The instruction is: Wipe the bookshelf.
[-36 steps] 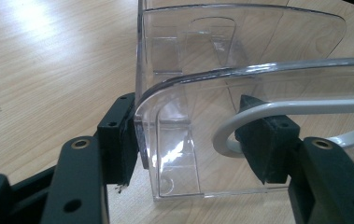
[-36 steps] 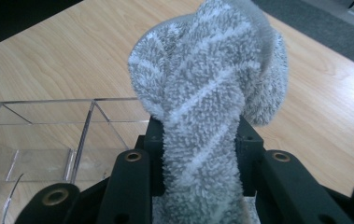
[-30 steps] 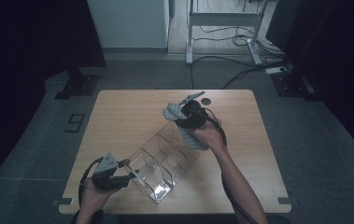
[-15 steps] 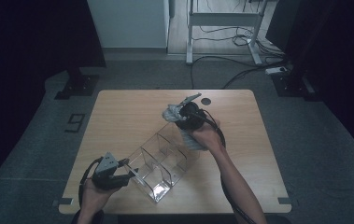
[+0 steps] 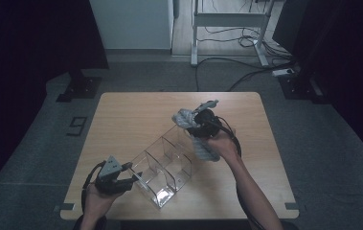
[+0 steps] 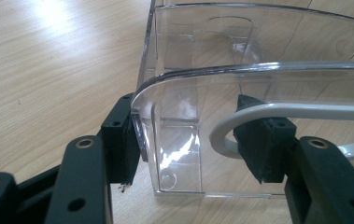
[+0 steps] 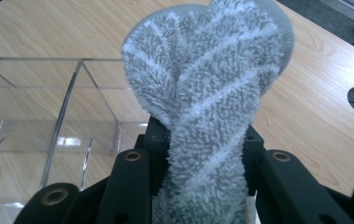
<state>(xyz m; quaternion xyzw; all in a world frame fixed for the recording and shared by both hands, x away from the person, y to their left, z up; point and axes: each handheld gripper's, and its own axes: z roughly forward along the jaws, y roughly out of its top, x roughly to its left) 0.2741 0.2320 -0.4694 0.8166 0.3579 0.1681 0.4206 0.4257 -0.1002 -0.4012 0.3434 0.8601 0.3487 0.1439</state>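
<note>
While my left tongs (image 5: 130, 179) sit at the near left corner of the pale wooden desk (image 5: 121, 115), their black pads are clamped half-closed on the end wall of the clear plastic three-compartment organiser (image 5: 164, 163), one pad outside the wall and one inside, as the left gripper view shows (image 6: 184, 135). That organiser lies slantwise across the middle of the desk, its near end in my grip. My right tongs (image 5: 191, 122) hover above its far compartment, closed narrowly around a fluffy grey sock with white stripes (image 7: 207, 93); its rounded end stands up beyond the pads, and in the high view the rest hangs by my right hand (image 5: 220, 143).
</note>
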